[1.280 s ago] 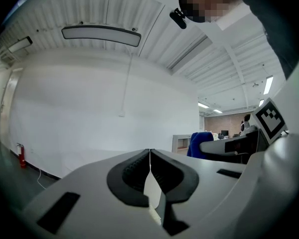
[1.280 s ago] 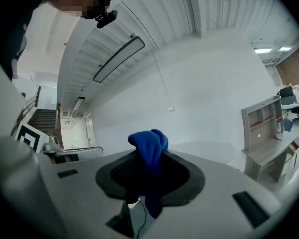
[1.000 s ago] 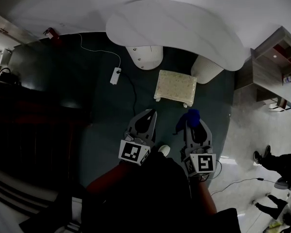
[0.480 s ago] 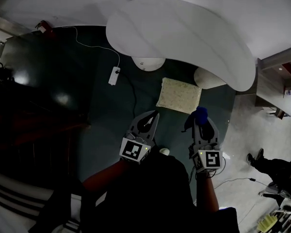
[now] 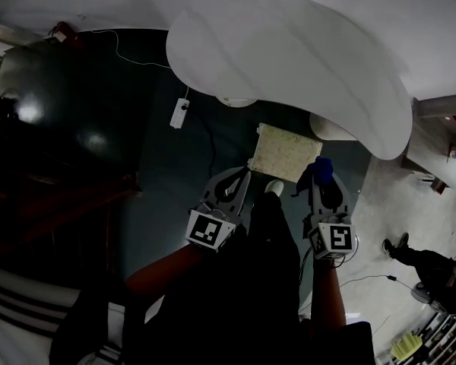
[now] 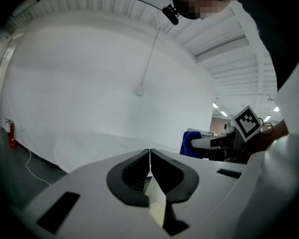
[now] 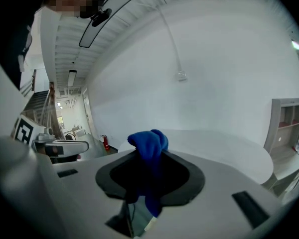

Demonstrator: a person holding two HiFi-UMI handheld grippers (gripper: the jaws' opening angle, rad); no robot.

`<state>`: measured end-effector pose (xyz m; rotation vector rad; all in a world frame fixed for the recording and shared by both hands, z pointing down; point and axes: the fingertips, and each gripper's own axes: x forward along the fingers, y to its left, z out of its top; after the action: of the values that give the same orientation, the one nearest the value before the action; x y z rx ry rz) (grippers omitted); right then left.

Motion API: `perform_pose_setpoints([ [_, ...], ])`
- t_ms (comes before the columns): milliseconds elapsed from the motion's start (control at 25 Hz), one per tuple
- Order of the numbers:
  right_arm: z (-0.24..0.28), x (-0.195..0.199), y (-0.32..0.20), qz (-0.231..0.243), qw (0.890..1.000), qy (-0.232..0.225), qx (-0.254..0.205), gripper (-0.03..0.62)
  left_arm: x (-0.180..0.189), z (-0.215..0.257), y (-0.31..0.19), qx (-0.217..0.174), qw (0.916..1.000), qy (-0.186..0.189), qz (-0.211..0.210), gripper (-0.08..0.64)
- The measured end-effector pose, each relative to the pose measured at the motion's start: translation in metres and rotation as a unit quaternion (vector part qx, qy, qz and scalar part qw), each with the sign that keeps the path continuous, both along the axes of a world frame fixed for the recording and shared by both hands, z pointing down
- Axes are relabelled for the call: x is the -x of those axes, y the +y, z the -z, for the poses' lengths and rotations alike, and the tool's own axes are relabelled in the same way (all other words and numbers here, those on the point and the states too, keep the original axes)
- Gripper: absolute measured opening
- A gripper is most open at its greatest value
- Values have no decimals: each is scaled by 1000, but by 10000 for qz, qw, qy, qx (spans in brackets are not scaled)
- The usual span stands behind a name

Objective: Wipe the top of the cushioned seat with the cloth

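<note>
Approach step, it seems: right gripper [image 5: 324,181] jaws clamp blue cloth [image 7: 148,142] near cushioned seat [image 5: 283,152] (left gripper [image 6: 149,156] jaws closed, empty); next likely lowering cloth onto seat top.

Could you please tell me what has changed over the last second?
The person has stepped forward, shoe now between the grippers, so both have closed in on the cushioned seat; the cloth now sits by its right corner. Unchanged: right gripper clamped on the cloth, left gripper shut and empty.
</note>
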<state>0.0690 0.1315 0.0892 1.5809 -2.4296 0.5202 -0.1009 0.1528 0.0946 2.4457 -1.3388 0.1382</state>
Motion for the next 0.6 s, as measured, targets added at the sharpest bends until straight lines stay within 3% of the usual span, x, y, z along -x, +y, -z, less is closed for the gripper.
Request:
perform_pose_setpoints([
  [80,-17,-4,-16,-8,9999,-20,121,133,0,-16,-5,138,9999,-12,-11,17],
  [200,-53,-2,-34,-43,9993,-146,344,133,-9,-29,-18,37,9999,118,40,17],
  [320,-101,11,-46,224,9975,-166,650,133,-15,-52,-26,-4,9999,5,168,17],
  [600,-219,36,-78,575,9887,-294,1353,133,-18,-147,-46,522,9960,-124,713,17],
])
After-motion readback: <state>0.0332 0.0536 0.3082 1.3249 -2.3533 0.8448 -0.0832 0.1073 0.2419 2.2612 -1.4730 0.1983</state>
